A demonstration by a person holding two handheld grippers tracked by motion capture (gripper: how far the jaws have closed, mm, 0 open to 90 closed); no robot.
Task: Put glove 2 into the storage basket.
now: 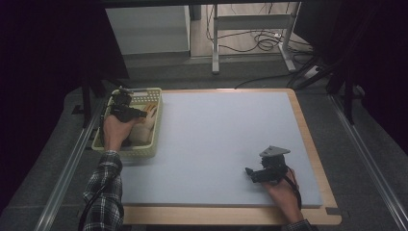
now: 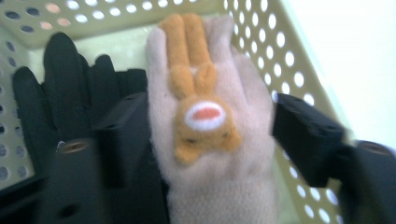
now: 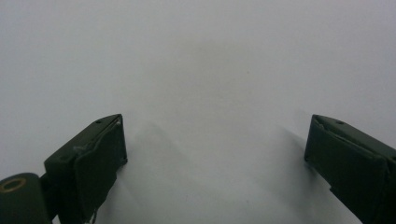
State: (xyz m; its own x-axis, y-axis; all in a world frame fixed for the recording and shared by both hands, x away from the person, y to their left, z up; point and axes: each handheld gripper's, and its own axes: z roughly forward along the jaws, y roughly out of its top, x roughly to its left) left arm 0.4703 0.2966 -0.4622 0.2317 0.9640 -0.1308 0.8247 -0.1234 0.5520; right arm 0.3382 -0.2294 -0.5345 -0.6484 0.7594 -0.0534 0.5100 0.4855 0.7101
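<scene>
Left gripper: black body, blocky black jaws with flat pads, round brass-coloured screw head near the base. Right gripper: same black build, grey three-cornered plate on top, black cable trailing along the wrist. Left forearm in a black-and-white plaid sleeve; plaid cuff at right.

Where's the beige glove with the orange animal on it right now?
The beige glove lies in the yellow-green basket at the table's left side in the high view, between the left hand-held gripper's jaws, with a black glove beside it.
</scene>
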